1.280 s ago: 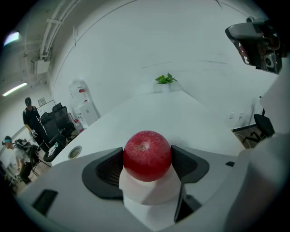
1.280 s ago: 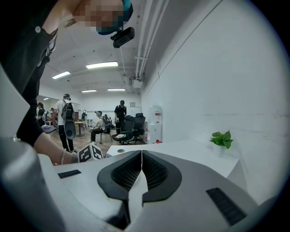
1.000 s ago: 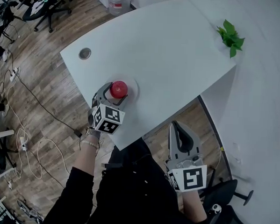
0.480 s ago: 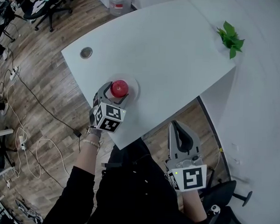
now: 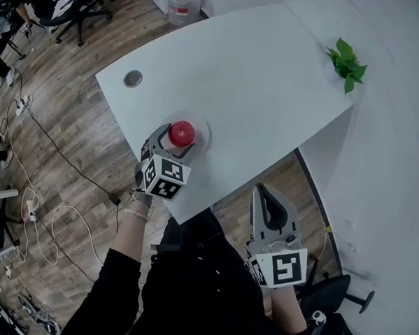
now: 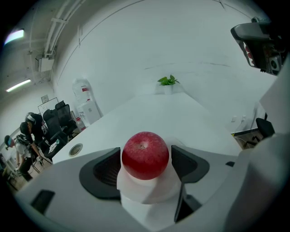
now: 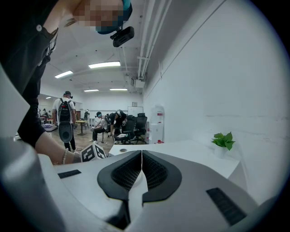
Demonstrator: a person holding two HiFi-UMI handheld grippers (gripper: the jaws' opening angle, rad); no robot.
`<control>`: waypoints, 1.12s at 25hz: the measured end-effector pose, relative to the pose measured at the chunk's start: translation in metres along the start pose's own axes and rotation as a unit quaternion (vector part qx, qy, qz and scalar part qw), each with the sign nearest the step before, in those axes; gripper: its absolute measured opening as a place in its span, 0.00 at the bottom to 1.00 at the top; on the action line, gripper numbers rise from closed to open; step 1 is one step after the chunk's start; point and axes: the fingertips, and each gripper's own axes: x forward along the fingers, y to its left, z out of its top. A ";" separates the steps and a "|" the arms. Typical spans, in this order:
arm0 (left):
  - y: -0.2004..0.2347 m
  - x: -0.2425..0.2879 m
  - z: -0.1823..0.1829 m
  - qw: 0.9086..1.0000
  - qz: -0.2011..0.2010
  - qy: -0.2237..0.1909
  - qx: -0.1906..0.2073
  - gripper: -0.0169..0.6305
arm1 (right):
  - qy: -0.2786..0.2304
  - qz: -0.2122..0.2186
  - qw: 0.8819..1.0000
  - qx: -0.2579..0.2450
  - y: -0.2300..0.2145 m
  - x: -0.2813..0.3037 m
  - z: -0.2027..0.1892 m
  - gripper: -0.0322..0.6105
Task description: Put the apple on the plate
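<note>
My left gripper (image 5: pixel 176 142) sits open around the apple (image 5: pixel 181 132) on the plate (image 5: pixel 203 132) — right gripper (image 5: pixel 262 193), at 5 o'clock, is closed, empty.

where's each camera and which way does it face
Head view: on the head, facing steeply down at the table; left gripper, right gripper, torso show.
Left gripper view: on that gripper, facing past the apple to the plant; its jaws show.
Right gripper view: on that gripper, facing over the table into the room; shut jaws show.
Shared: all three show the plant.
</note>
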 end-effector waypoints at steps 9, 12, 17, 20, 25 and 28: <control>0.002 -0.017 0.002 1.000 0.002 -0.015 -0.022 0.56 | -0.005 0.011 1.000 -0.003 0.006 0.004 0.002 0.11; 0.005 -0.026 0.006 0.999 0.004 -0.026 -0.035 0.56 | -0.008 0.015 1.000 -0.006 0.009 0.006 0.004 0.11; 0.011 -0.042 0.013 0.998 0.018 -0.043 -0.041 0.56 | -0.013 0.023 1.000 -0.011 0.013 0.009 0.007 0.11; 0.016 -0.056 0.017 0.997 0.032 -0.053 -0.044 0.51 | -0.018 0.027 0.999 -0.014 0.016 0.010 0.010 0.11; 0.024 -0.078 0.023 0.995 0.050 -0.069 -0.050 0.27 | -0.023 0.035 0.999 -0.019 0.023 0.014 0.015 0.11; 0.025 -0.091 0.030 0.994 0.049 -0.085 -0.048 0.17 | -0.027 0.040 0.999 -0.022 0.027 0.016 0.017 0.11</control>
